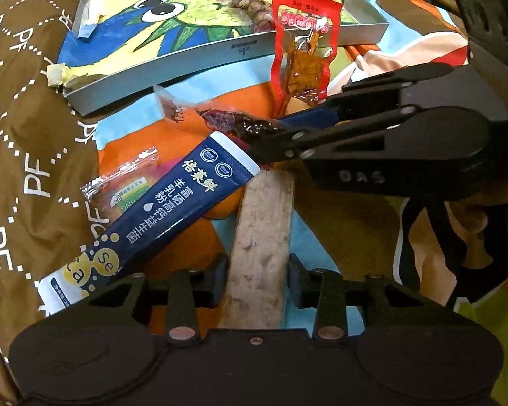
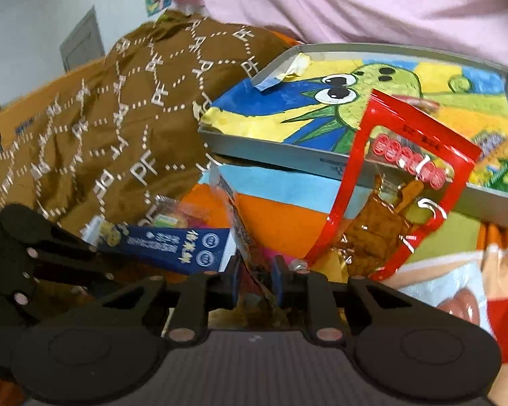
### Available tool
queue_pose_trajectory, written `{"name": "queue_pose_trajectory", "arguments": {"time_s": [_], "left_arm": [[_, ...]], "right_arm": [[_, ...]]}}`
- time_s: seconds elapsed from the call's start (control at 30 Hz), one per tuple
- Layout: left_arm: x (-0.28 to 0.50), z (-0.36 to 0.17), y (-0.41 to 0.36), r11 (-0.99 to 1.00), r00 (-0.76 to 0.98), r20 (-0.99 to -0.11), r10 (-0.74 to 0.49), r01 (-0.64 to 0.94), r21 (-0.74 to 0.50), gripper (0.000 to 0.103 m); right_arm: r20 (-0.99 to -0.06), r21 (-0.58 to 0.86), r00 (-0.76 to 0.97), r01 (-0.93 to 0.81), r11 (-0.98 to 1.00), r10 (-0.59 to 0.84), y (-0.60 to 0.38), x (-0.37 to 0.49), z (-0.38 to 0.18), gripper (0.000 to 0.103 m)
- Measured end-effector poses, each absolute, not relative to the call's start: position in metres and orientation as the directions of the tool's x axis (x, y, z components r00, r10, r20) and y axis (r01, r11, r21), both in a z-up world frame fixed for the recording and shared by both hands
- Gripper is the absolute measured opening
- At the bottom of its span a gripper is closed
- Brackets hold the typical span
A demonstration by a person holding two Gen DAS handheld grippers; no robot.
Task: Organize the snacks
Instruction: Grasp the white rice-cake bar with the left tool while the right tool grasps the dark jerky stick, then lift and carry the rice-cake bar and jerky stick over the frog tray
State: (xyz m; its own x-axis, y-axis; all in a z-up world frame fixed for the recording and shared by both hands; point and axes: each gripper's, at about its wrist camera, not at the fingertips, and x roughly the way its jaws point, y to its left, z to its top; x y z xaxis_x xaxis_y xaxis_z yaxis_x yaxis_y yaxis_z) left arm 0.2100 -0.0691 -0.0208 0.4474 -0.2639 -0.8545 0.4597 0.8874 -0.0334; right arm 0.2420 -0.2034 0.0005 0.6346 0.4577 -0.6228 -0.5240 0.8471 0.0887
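My left gripper (image 1: 257, 284) is shut on a pale beige wrapped bar (image 1: 260, 223) that sticks out ahead of its fingers. From the right, my right gripper (image 1: 271, 132) is shut on a clear-wrapped dark snack (image 1: 220, 121); in the right wrist view its blue pads (image 2: 235, 280) pinch that wrapper (image 2: 250, 253). A navy sachet (image 1: 172, 209) lies slanted to the left of the bar, over a small clear-wrapped sweet (image 1: 125, 182). A red packet (image 1: 301, 54) leans on the front rim of the grey tray (image 1: 220, 50). One wrapped snack (image 1: 250, 6) lies inside the tray.
A brown bag printed with white letters (image 1: 27, 128) bulges at the left, close to the tray and the sachet. Everything rests on a bright patterned cloth (image 1: 135, 138). A person in a pink top (image 2: 355, 3) stands behind the tray (image 2: 288, 159). The left gripper (image 2: 101, 262) shows at the left edge.
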Motion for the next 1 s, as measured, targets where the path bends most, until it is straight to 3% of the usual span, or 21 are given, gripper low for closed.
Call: {"name": "queue_pose_trajectory", "arguments": {"time_s": [0.1, 0.23, 0.5, 0.8, 1.0], "left_arm": [[0.208, -0.020, -0.069, 0.894, 0.446, -0.855, -0.264, 0.446, -0.043, 0.037], [0.202, -0.015, -0.072, 0.902, 0.431, -0.865, -0.258, 0.429, -0.055, 0.036], [0.178, 0.008, -0.087, 0.919, 0.414, -0.886, -0.210, 0.393, -0.034, 0.035], [0.152, 0.045, -0.099, 0.919, 0.424, -0.896, -0.130, 0.391, 0.052, 0.035], [0.151, 0.071, -0.100, 0.956, 0.528, -0.841, -0.115, 0.289, 0.051, 0.035]], "right_arm": [[-0.634, 0.075, 0.629, -0.529, 0.845, 0.450, -0.199, 0.247, -0.005, 0.024], [-0.620, 0.048, 0.634, -0.558, 0.828, 0.463, -0.195, 0.244, -0.005, 0.014], [-0.549, -0.006, 0.676, -0.590, 0.807, 0.491, -0.198, 0.221, 0.020, 0.014], [-0.423, -0.025, 0.751, -0.569, 0.822, 0.507, -0.221, 0.190, 0.061, 0.014], [-0.332, 0.004, 0.807, -0.517, 0.856, 0.489, -0.246, 0.185, 0.087, 0.014]]}}
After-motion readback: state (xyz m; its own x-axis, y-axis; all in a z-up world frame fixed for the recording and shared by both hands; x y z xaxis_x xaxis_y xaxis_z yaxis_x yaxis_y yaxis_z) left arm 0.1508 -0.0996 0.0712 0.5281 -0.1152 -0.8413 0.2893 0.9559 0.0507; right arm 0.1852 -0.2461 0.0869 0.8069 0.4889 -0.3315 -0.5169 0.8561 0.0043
